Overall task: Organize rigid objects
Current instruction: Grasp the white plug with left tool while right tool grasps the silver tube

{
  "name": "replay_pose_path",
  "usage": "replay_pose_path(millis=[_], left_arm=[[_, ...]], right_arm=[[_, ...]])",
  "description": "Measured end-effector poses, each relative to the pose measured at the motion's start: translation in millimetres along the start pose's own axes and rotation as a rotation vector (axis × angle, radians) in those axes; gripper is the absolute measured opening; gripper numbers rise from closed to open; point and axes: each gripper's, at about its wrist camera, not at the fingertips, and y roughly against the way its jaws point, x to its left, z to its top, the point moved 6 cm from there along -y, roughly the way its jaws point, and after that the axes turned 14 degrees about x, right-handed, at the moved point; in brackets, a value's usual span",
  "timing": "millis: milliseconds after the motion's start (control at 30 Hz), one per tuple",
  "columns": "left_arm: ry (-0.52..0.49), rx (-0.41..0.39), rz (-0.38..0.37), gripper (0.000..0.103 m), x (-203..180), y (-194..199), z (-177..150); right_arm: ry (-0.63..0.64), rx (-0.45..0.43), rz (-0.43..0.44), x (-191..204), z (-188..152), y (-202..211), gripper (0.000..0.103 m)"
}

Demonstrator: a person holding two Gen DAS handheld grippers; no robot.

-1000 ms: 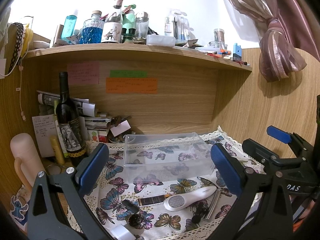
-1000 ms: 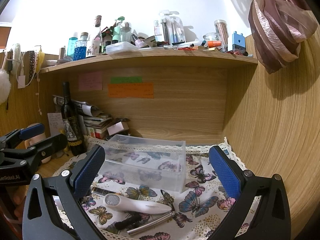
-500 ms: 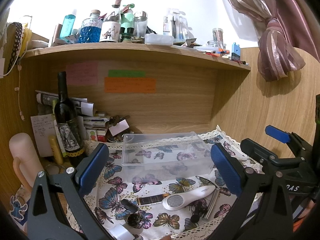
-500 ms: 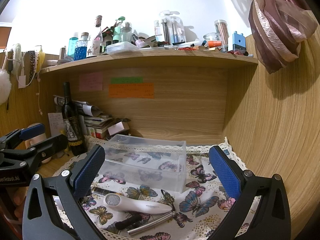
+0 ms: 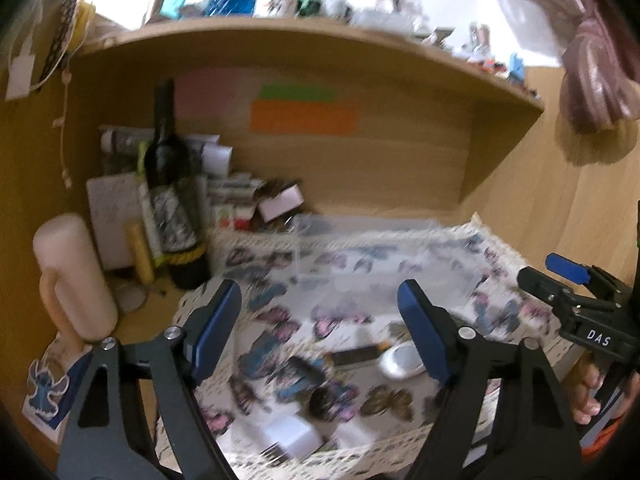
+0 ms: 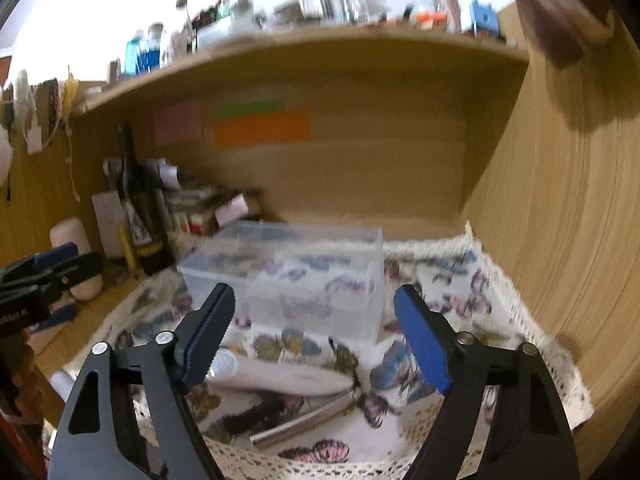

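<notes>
A clear plastic box (image 6: 296, 276) stands empty on the butterfly cloth (image 6: 460, 292); it also shows blurred in the left wrist view (image 5: 360, 248). In front of it lie a white handheld device (image 6: 280, 376), a metal tube (image 6: 308, 420) and a black stick (image 6: 256, 416). The left wrist view shows the white device (image 5: 400, 360), a dark flat bar (image 5: 352, 356), a round dark object (image 5: 324, 400) and a white plug (image 5: 288, 440). My left gripper (image 5: 320, 332) is open and empty above these items. My right gripper (image 6: 316, 340) is open and empty above the white device.
A wine bottle (image 5: 172, 200), papers and small boxes stand at the back left. A pink cylinder (image 5: 72, 276) stands at the left. A wooden shelf (image 6: 320, 48) crowded with bottles hangs overhead. A wooden wall (image 6: 560, 220) closes the right side.
Both grippers have moved forward and tilted down toward the cloth, with motion blur now. Both pairs of jaws have narrowed somewhat. The objects on the cloth have not moved.
</notes>
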Motion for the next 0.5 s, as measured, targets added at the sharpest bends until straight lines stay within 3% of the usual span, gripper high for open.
replay_pose_path(millis=[367,500], left_arm=[[0.038,0.191,0.011,0.08,20.1,-41.2,-62.1],[0.038,0.256,-0.006,0.071,17.6,-56.0,-80.2]], right_arm=[[-0.058,0.234,0.037,-4.3,-53.1,-56.6,0.072],[-0.101,0.297,0.037,-11.1,-68.3,-70.6,0.067]])
